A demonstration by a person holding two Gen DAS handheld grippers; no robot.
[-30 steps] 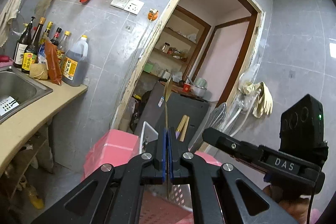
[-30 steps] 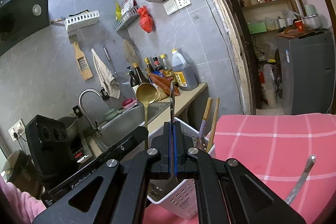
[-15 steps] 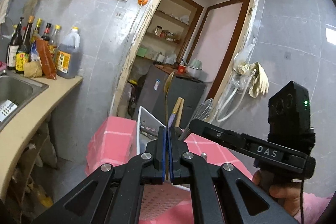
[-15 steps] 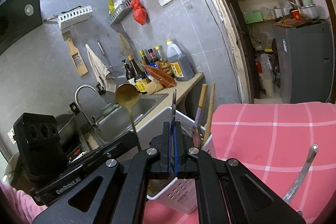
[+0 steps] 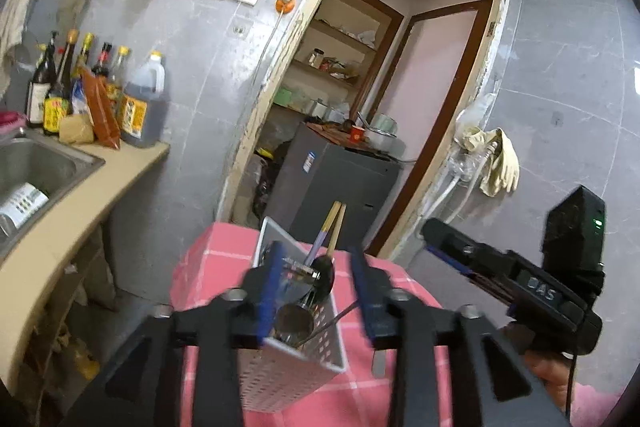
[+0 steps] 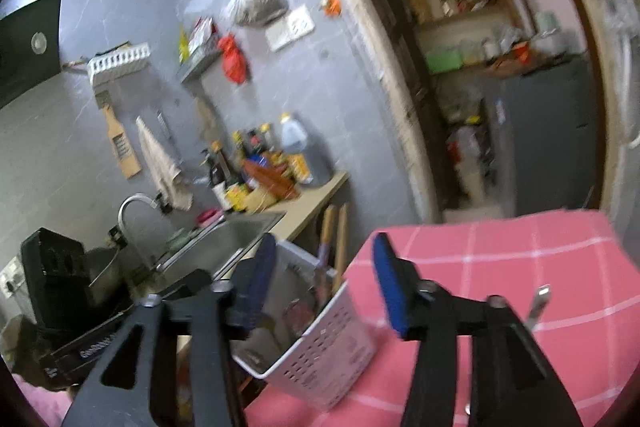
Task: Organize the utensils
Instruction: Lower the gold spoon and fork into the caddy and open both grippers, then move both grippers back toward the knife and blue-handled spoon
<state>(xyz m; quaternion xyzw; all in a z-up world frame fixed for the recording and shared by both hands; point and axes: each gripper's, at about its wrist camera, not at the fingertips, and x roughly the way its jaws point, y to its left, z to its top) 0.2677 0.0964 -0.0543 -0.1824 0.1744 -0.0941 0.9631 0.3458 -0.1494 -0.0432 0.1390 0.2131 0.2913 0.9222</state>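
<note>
The white perforated caddy [image 5: 296, 355] stands on the pink checked cloth [image 5: 208, 267] and serves as the landmark here. Left of it and well apart, across the gap beyond the cloth's edge, runs the counter with the steel sink [image 5: 36, 163] and a row of sauce bottles [image 5: 80, 95] against the grey tiles.

The left gripper [image 5: 316, 281] hangs just above the caddy's open top. Its blue pads [image 5: 269, 279] stand apart and the jaws are opening; nothing is pressed between them. Below, inside the caddy, lie a ladle bowl [image 5: 294, 323], a dark spoon head [image 5: 323, 277] and two chopsticks [image 5: 334, 227] that rise from the far compartment. Which handle belongs to which head cannot be told, as this part is blurred.

In the right wrist view the right gripper [image 6: 326, 281] sits over the caddy [image 6: 320, 351] as well, on its near right side, and its jaws are also opening with no utensil clamped. Right of the caddy, a metal utensil [image 6: 538, 303] lies on the cloth [image 6: 500, 251], partly hidden behind the gripper's finger; its working end is out of sight.

The step in hand looks like the release: both utensils seem to be dropped into the caddy. One piece at least is not yet sorted. The next move probably calls for lifting both grippers clear of the standing handles, then carrying the right one to the loose utensil and closing on its handle.
</note>
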